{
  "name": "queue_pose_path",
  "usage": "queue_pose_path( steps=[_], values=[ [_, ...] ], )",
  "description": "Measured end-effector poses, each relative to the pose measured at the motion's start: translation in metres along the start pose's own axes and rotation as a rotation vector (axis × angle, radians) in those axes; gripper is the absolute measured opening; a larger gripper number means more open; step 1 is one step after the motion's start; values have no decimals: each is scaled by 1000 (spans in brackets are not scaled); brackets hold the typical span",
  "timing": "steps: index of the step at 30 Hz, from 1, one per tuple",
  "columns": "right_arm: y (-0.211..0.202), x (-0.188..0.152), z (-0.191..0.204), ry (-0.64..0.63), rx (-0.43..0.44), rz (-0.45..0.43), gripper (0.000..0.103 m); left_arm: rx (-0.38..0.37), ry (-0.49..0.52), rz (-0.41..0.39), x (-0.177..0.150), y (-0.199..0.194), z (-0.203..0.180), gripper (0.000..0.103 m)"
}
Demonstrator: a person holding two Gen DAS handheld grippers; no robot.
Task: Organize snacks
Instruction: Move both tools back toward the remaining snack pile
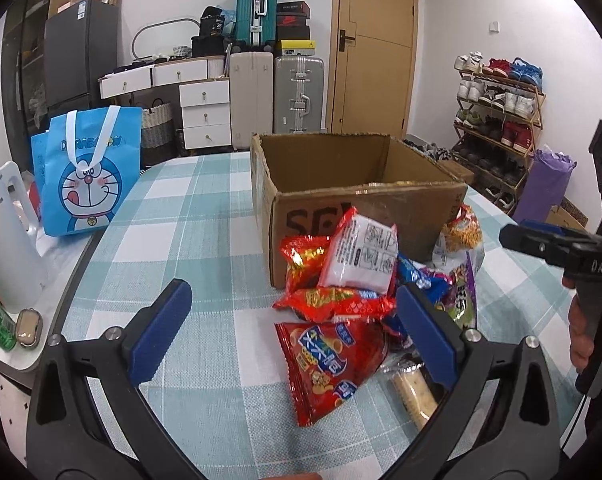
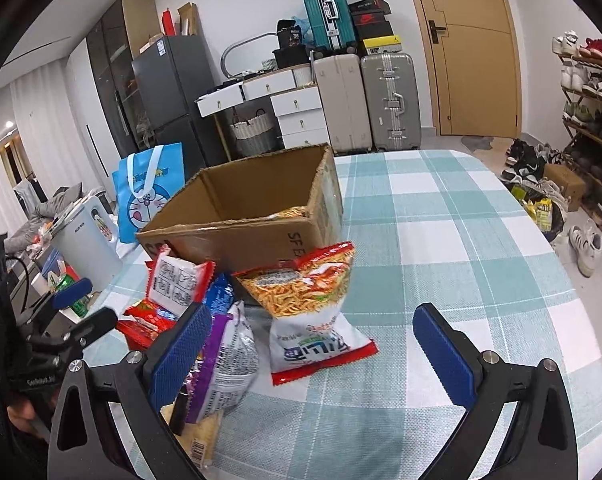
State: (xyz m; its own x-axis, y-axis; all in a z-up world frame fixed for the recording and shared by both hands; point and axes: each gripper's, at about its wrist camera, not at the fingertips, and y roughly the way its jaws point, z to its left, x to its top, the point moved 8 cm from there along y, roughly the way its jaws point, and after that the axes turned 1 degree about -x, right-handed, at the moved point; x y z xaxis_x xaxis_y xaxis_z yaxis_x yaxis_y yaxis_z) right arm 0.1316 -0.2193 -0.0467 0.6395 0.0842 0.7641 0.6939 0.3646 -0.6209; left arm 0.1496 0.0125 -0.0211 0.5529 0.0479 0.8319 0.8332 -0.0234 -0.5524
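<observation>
the cardboard box [image 1: 353, 216], printed "sf", stands open on the checked tablecloth [image 1: 189, 240]; snack packets [image 1: 333, 304] lie heaped against its near side. left gripper [image 1: 297, 332] and right gripper [image 2: 321, 352] both gape wide, holding nothing. a "doraemon" bag [image 1: 87, 176] stands left of the box, beside an "aux" kettle [image 1: 5, 240].
</observation>
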Motion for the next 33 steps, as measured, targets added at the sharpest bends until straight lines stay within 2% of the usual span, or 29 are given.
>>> queue_pose_path(
  steps=[17, 26, 33],
  values=[
    [19, -11, -11, -25, -36, 63, 102, -51, 2, 80, -26, 17, -12, 101],
    [44, -23, -10, 3, -38, 124, 102, -44, -9, 102, -30, 28, -8, 101],
    [56, -25, -10, 30, -41, 130, 102, -9, 4, 108, -30, 32, -6, 101]
  ],
)
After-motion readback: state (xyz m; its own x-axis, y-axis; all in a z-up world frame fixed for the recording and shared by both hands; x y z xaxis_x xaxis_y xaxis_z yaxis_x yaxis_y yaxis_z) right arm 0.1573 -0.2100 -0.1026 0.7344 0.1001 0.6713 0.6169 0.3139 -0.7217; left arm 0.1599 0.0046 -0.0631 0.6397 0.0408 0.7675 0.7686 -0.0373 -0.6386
